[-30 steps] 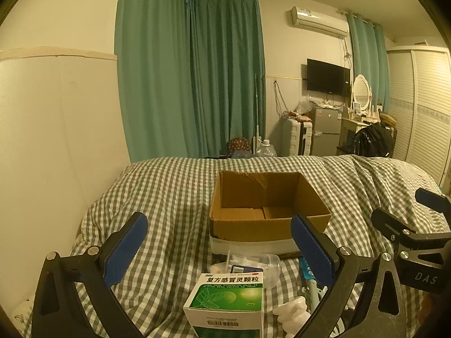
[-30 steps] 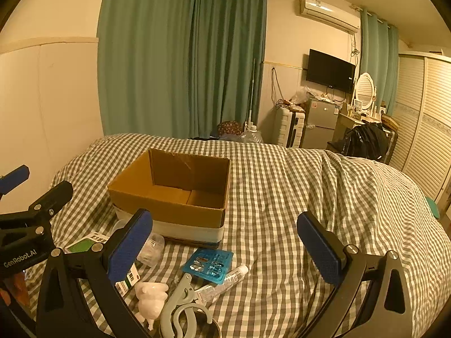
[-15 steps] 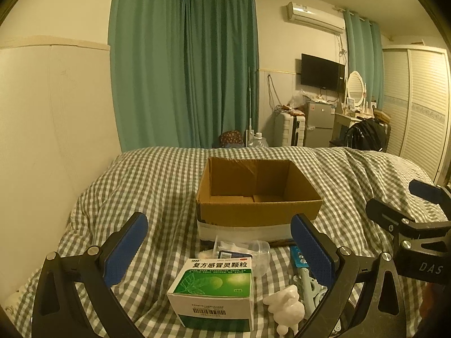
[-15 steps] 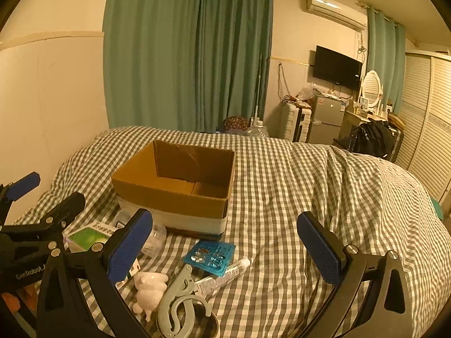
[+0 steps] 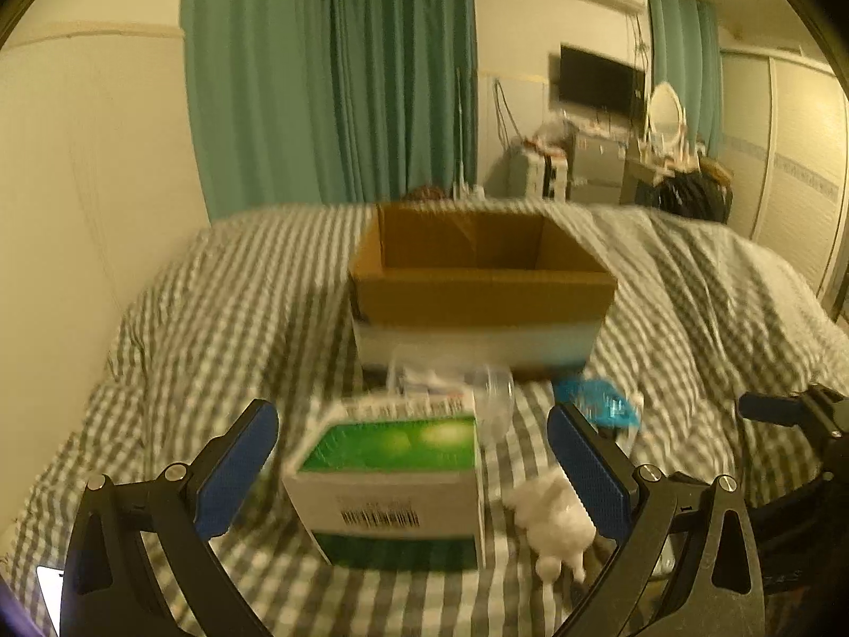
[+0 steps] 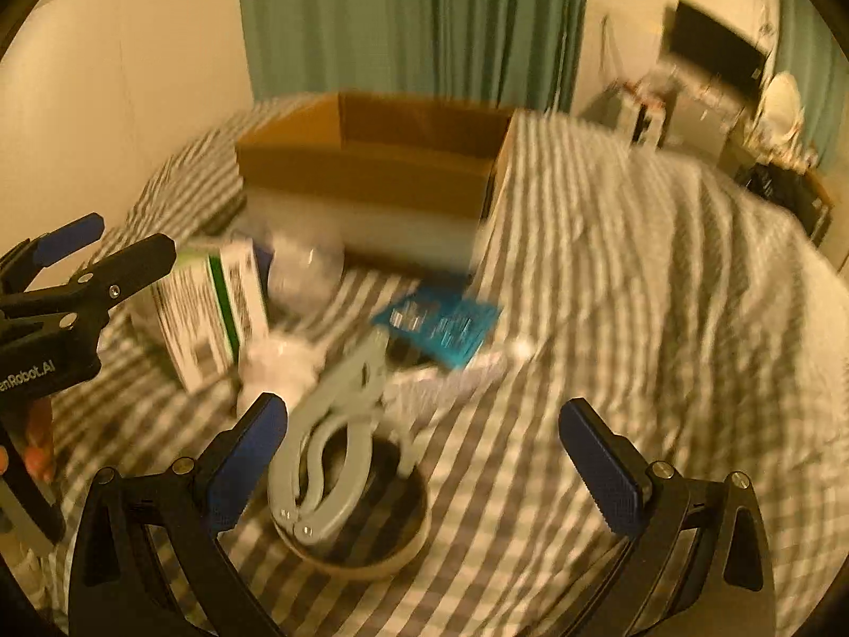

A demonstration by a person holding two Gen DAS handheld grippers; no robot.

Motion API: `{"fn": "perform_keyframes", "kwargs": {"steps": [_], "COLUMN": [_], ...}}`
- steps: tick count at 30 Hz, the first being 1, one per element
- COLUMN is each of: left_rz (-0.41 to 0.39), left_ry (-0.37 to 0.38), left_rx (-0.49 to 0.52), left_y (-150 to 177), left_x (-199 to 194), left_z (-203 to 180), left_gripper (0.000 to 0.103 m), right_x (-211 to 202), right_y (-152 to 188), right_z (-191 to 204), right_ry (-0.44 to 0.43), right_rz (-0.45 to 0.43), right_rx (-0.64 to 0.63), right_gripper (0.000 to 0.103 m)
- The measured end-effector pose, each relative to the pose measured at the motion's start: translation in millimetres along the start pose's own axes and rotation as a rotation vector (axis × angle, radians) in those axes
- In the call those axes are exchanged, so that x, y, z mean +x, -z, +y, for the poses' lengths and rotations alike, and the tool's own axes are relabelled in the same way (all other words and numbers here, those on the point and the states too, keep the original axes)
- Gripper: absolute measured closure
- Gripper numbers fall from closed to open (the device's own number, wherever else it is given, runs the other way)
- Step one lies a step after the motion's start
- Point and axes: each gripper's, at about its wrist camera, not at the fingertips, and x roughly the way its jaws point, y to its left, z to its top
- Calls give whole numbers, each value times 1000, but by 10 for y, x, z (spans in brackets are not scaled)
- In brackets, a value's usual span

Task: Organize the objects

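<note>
Cardboard box: open-topped, brown with a white lower band, upright on the bed at centre frame in the left wrist view and upper centre in the right wrist view; its inside is only partly visible.

Medicine carton: green and white, barcode end facing the camera, lower centre of the left wrist view, lying between the two blue pads of the left gripper but touching neither.

Clear plastic cup: on its side, just behind the carton and in front of the box.

Blue blister pack: flat on the cover, centre of the right wrist view, near the box's front corner.

White figurine: small, blurred, just right of the carton.

Grey tongs: handles resting in a shallow round bowl, lower centre of the right wrist view; tips pointing towards the blister pack.

Tube: pale, blurred, lying beside the tongs' tips.

Left gripper: jaws spread wide, nothing held.

Right gripper: jaws spread wide, nothing held, above the bowl and tongs.

Bed cover: grey and white check, carrying all items.

Surroundings: green curtains in the upper centre, wall-mounted television at the upper right.

Both views are motion-blurred.
</note>
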Motion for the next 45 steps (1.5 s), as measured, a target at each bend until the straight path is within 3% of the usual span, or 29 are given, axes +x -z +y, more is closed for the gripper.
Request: {"fn": "perform_keyframes", "kwargs": {"steps": [8, 16, 24, 30, 33, 37, 41, 45], "left_rz": [154, 222, 242, 296, 333, 352, 351, 324], "left_ry": [12, -30, -31, 6, -38, -9, 27, 32], "left_rx": [-45, -46, -67, -95, -77, -139, -212, -188], "left_y": [232, 225, 308, 285, 274, 276, 321, 319], "left_x": [311, 519, 373, 565, 729, 796, 769, 706], "left_z": [63, 63, 139, 193, 178, 298, 423, 384], "left_gripper": [0, 0, 0, 0, 0, 0, 0, 2], "right_x": [244, 355, 287, 367, 411, 411, 395, 336], "right_y": [235, 351, 371, 379, 365, 375, 371, 327], "right_z": [143, 149, 158, 173, 165, 197, 196, 177], "right_ry": [-99, -140, -168, -166, -160, -190, -190, -184], "right_rz": [99, 156, 150, 167, 175, 178, 172, 152], "right_rx": [-62, -70, -72, -83, -86, -98, -99, -100], "right_gripper": [0, 0, 0, 1, 7, 18, 20, 21]}}
